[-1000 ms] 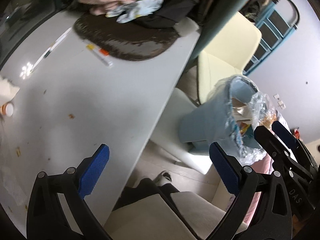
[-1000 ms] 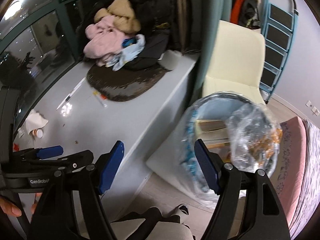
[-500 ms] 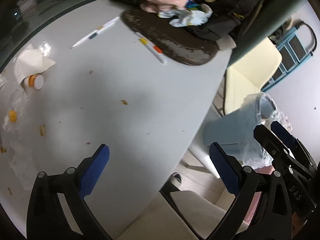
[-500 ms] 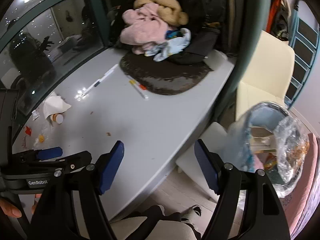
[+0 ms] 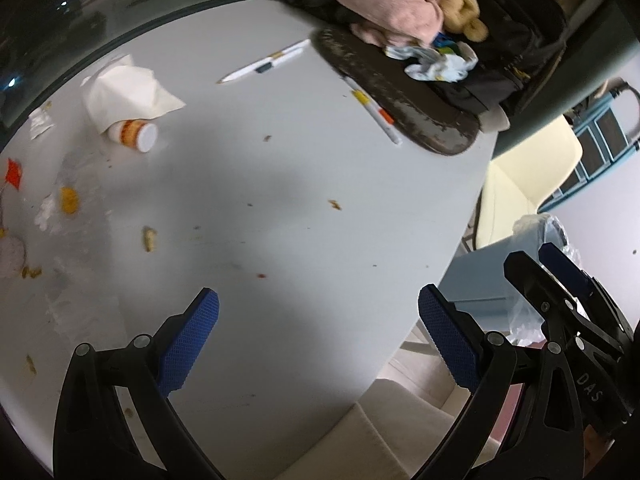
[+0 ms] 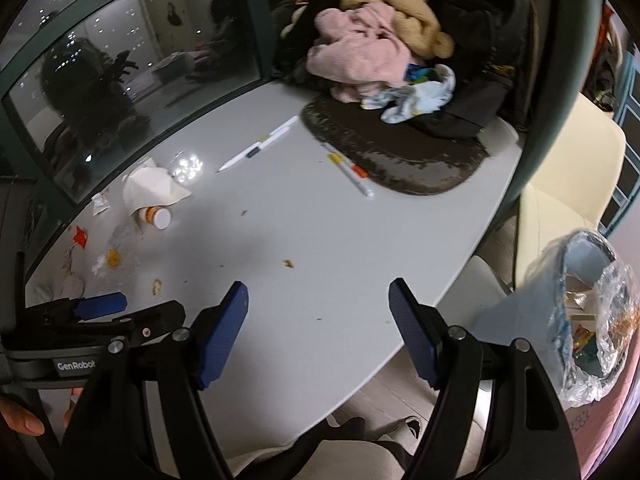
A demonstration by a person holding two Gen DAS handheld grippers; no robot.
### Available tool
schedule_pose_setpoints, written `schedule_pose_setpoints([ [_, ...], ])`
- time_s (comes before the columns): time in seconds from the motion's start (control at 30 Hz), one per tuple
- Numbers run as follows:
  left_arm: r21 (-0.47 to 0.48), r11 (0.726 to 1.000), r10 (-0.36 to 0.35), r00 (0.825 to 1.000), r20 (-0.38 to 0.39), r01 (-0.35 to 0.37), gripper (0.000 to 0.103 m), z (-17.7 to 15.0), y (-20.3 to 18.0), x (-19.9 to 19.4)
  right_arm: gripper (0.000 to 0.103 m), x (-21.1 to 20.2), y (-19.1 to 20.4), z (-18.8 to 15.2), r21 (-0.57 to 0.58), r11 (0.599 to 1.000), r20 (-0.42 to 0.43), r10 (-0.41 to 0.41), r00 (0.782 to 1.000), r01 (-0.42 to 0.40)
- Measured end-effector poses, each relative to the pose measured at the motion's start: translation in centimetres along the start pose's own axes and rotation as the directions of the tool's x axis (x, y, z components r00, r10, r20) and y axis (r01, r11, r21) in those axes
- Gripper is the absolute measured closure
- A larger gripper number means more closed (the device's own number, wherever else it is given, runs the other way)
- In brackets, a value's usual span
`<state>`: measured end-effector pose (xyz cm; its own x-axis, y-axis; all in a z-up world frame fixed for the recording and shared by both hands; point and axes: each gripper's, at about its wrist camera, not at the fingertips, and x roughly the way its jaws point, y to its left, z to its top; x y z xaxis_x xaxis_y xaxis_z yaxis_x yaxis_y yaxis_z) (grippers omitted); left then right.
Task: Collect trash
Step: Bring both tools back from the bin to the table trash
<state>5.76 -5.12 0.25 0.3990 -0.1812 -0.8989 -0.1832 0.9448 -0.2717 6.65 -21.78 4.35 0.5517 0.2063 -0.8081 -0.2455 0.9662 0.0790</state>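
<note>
Trash lies on the left side of the white table (image 5: 304,184): a crumpled tissue (image 5: 124,94) (image 6: 150,190), a small orange-labelled bottle (image 5: 134,134) (image 6: 156,216) on its side, a red wrapper scrap (image 5: 14,172) (image 6: 80,236), orange crumbs (image 5: 69,199) (image 6: 113,257) and clear film. The blue bin (image 6: 560,312) (image 5: 492,268) with a clear liner stands on the floor at the right. My left gripper (image 5: 318,338) hangs open over the table's near part, nothing between its blue pads. My right gripper (image 6: 318,326) is open too, empty, above the table's near edge.
Two white pens (image 5: 266,62) (image 5: 374,110) lie mid-table. A dark mat (image 5: 400,108) carries a heap of pink, tan and blue clothes (image 5: 400,4) and a black bag at the far right. A cream chair (image 6: 568,184) stands beyond the table edge. A dark window lines the far side.
Both grippers have swung left, away from the bin and over the table. The trash at the left has come into view; the bin has slid to the right edge. Both stay open.
</note>
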Motion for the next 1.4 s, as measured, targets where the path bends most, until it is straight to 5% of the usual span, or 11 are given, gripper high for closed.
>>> schedule_pose_setpoints([
  [0.6,-0.228,0.972,0.067,0.997,0.034,-0.057,0.006,-1.9,5.9,-2.1,0.033,2.2,5.9,2.0,-0.198,0.971,-0.071,0.119,0.990,-0.131],
  [1.0,-0.407,0.906,0.154,0.987,0.053,-0.119,0.006,-0.6,6.9,-2.2,0.033,5.4,7.0,5.9,-0.343,0.899,-0.141,0.238,0.961,-0.273],
  [1.4,-0.577,0.799,0.235,0.971,0.040,-0.169,0.006,-0.4,5.8,-0.9,0.033,9.2,7.0,9.2,-0.457,0.789,-0.229,0.342,0.911,-0.411],
])
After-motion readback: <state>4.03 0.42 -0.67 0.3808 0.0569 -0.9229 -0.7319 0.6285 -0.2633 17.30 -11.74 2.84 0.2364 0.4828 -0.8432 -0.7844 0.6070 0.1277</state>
